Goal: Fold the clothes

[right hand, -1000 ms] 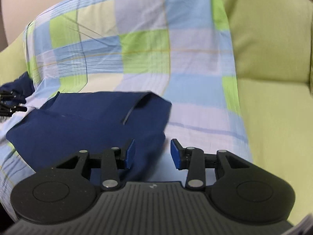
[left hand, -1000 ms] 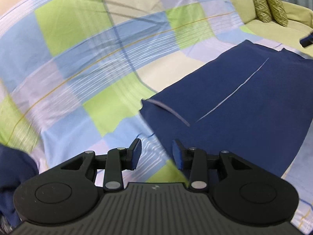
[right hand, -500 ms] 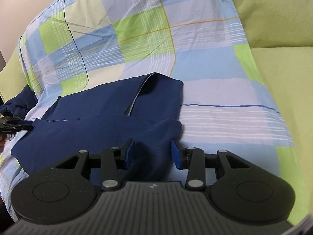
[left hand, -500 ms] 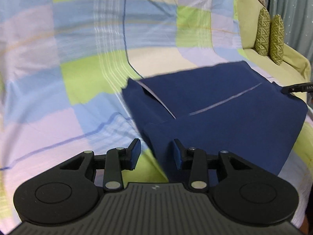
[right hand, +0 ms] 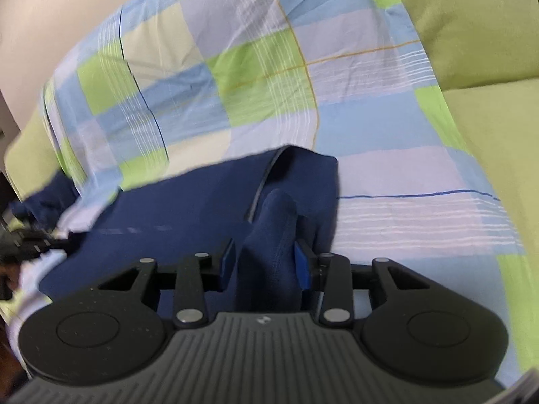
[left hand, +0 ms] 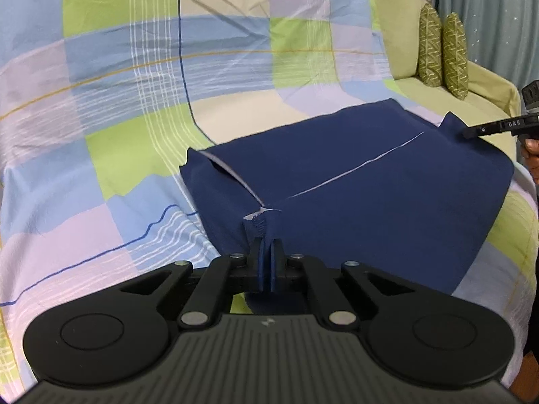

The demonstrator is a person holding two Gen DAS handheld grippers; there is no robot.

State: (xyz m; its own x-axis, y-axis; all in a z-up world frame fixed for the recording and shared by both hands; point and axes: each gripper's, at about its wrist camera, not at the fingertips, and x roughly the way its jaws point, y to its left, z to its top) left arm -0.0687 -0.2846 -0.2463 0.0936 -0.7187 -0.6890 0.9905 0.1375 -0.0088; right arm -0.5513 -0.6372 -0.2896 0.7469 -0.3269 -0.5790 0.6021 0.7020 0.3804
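Fingers point(left hand: 260, 258) of the left gripper point(left hand: 267, 262) are pressed together on a raised corner of the navy garment point(left hand: 370, 202), pinching a small peak of cloth with a pale hem edge showing at its top. Beyond that pinch the garment lies spread and mostly flat on the checked sheet point(left hand: 134, 134), with a thin light seam line running away across it toward the far right corner. An open slit with a pale lining shows near its left edge. At the far right of the left wrist view, the tip of the right gripper point(left hand: 495, 127) meets the garment's far corner, with part of a hand point(left hand: 532, 158) beside it.

On the right wrist view, the right gripper point(right hand: 266, 262) has its blue fingers point(right hand: 302, 264) partly apart with a thick bunched fold of the same navy garment point(right hand: 188, 208) standing between them; the picture is blurred, and the cloth fills the gap and touches both pads. Past the fold, the garment reaches left toward the left gripper point(right hand: 37, 242), seen as a dark blur at the frame's left edge. The sheet point(right hand: 252, 84) covers a green sofa point(right hand: 471, 33). Two patterned green cushions point(left hand: 441, 54) stand upright at the sofa's far end in the left wrist view, before a grey-blue curtain point(left hand: 498, 17).
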